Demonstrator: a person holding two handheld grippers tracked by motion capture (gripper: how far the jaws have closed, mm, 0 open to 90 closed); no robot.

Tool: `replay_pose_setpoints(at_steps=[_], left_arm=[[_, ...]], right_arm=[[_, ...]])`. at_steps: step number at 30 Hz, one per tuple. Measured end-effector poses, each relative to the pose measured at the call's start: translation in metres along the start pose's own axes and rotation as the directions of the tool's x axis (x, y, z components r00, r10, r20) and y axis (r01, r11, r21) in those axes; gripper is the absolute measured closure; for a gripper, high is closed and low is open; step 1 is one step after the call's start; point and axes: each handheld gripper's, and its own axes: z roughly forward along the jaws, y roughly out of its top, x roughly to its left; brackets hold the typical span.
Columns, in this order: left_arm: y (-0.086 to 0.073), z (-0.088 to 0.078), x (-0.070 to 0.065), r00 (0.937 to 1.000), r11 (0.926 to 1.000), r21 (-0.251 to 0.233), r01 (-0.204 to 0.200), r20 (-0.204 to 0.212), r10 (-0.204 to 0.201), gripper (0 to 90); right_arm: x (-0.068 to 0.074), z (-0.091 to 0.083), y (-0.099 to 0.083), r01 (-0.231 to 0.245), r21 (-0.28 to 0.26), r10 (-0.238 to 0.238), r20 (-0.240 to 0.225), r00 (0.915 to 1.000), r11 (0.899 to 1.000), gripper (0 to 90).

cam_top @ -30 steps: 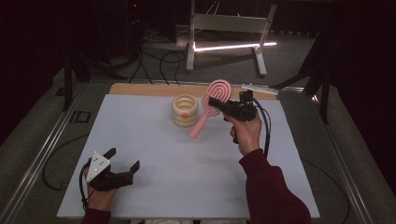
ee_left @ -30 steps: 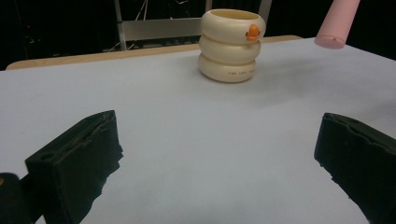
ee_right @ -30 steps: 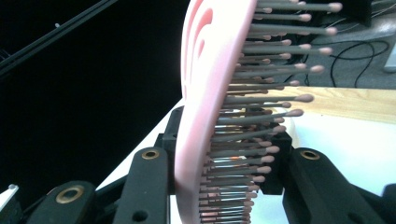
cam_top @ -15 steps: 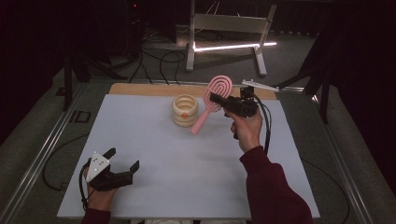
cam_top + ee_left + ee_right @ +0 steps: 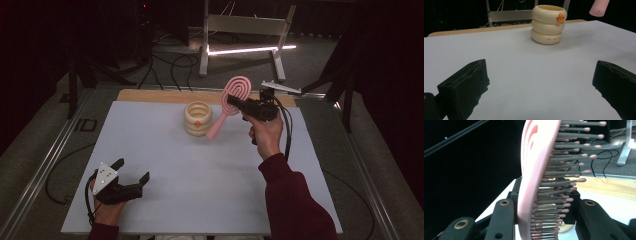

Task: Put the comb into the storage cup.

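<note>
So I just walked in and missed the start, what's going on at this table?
A person is working at a table with a gripper in each hand. The right gripper is clamped on a pink hairbrush by its head and holds it in the air, with the handle slanting down toward a cream holder shaped like stacked rings. The handle tip looks close beside the holder, not inside it. The left gripper rests near the front edge of the table, jaws open and empty.

Small red lettering on your cream ring-stacked cup point(image 5: 548, 23), lowest ring, too small to read, orange duck emblem near its rim
</note>
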Motion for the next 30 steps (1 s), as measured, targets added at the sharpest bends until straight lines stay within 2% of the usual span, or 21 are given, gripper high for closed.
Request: replay_pose_setpoints(at_steps=[9, 16, 30], left_arm=[[-0.001, 0.000, 0.000, 1.0000, 1.0000, 0.002, 0.003, 0.000, -0.003, 0.8], [-0.001, 0.000, 0.001, 1.0000, 1.0000, 0.004, 0.001, 0.001, -0.001, 0.8], [-0.001, 0.000, 0.002, 1.0000, 1.0000, -0.003, 0.009, -0.001, -0.009, 0.8]], right_arm=[[0.001, 0.003, 0.011, -0.003, -0.009, 0.003, 0.001, 1.0000, 1.000, 63.7], [0.002, 0.006, 0.018, 0.013, -0.009, -0.012, 0.020, 0.9997, 1.000, 63.8], [0.000, 0.013, 0.022, 0.008, -0.017, -0.007, 0.044, 0.9990, 1.000, 63.8]])
